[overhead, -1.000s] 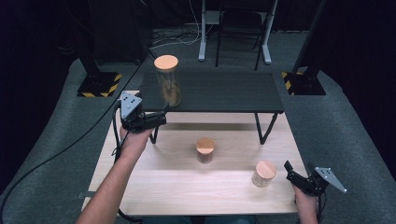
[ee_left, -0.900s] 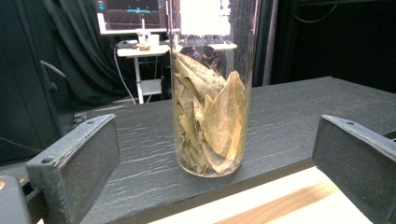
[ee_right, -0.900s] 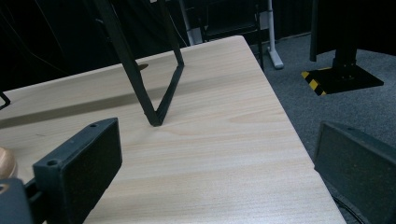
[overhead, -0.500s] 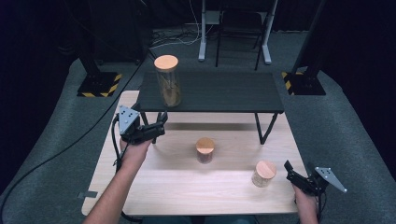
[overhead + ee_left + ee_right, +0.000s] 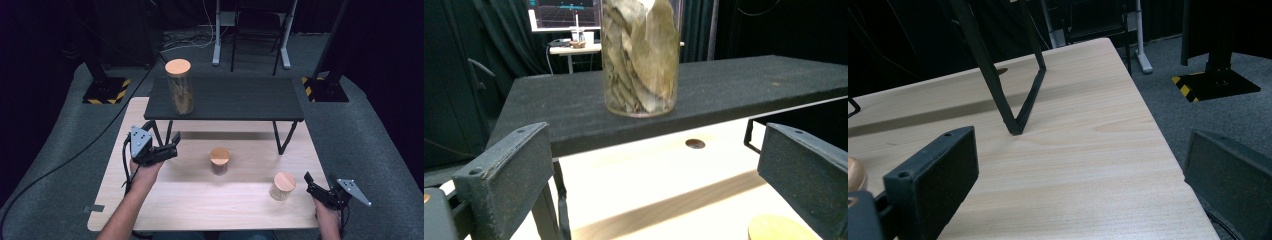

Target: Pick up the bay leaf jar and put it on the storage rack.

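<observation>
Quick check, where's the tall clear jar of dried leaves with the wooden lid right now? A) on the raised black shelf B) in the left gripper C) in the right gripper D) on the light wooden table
A: the tall clear jar of dried leaves with the wooden lid stands upright on the raised black shelf; the left gripper is open below it, jaws apart and holding nothing.
</observation>
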Tool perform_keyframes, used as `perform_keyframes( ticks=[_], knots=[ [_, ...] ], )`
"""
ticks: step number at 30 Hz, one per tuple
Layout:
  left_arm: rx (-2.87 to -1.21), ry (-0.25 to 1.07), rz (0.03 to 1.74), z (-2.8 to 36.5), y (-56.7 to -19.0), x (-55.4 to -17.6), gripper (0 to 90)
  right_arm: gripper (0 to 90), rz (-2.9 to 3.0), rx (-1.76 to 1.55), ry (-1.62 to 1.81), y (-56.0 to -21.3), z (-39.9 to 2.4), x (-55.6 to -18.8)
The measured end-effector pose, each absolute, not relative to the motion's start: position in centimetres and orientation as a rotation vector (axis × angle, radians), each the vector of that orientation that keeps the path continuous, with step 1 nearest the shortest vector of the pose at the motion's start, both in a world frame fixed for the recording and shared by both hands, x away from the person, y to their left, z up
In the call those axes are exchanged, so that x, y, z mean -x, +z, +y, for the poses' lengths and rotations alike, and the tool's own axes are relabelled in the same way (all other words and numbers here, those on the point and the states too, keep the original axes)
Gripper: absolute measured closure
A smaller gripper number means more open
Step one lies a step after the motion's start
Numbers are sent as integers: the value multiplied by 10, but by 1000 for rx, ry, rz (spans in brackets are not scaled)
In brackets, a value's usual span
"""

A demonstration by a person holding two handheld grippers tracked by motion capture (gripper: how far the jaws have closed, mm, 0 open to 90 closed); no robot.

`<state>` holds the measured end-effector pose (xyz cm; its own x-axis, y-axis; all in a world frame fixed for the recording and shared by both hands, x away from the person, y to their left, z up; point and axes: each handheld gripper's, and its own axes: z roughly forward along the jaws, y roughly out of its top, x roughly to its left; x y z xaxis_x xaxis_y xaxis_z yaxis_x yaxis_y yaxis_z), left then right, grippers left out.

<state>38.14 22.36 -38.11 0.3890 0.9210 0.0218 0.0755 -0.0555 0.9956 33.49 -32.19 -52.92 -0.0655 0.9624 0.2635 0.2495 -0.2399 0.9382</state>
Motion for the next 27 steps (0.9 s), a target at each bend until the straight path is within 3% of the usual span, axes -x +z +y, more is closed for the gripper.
perform_keyframes(
  ticks=[27],
  knots=[
    [-1454,849,999,242,-433,-360,7,5,1329,-1538,1348,-529,-322,-335]
  ],
)
